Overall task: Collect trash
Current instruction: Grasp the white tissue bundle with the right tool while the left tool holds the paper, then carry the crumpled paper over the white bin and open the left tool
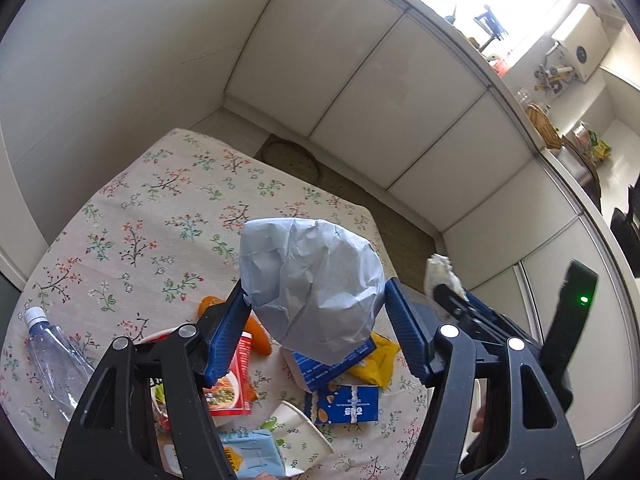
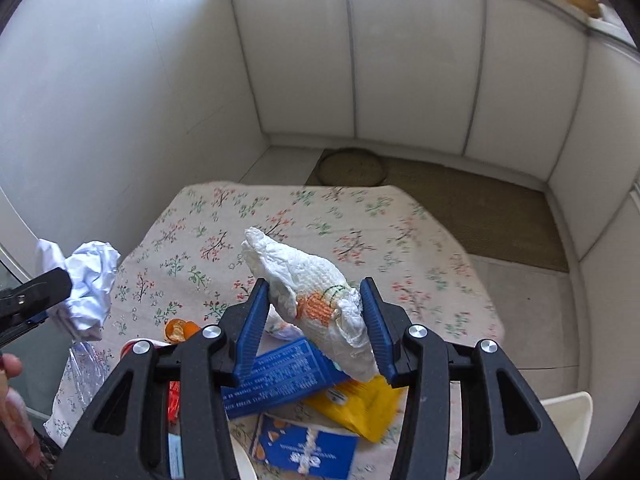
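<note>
My left gripper [image 1: 316, 304] is shut on a crumpled ball of white paper [image 1: 312, 280] and holds it above the table; the ball also shows at the left of the right wrist view [image 2: 88, 288]. My right gripper [image 2: 316, 308] is shut on a crumpled white paper napkin [image 2: 308, 292] with an orange print, also held above the table; the napkin shows in the left wrist view [image 1: 442, 276] to the right of the paper ball. Below both lies a pile of trash on the floral tablecloth [image 1: 152, 208].
On the cloth lie a clear plastic bottle [image 1: 52, 356], orange peel [image 1: 212, 306], a red packet [image 1: 228, 384], blue cartons [image 1: 344, 402], a yellow wrapper [image 1: 376, 360] and a paper cup [image 1: 300, 428]. White cabinets [image 1: 400, 112] and a brown mat [image 2: 460, 200] lie beyond the table.
</note>
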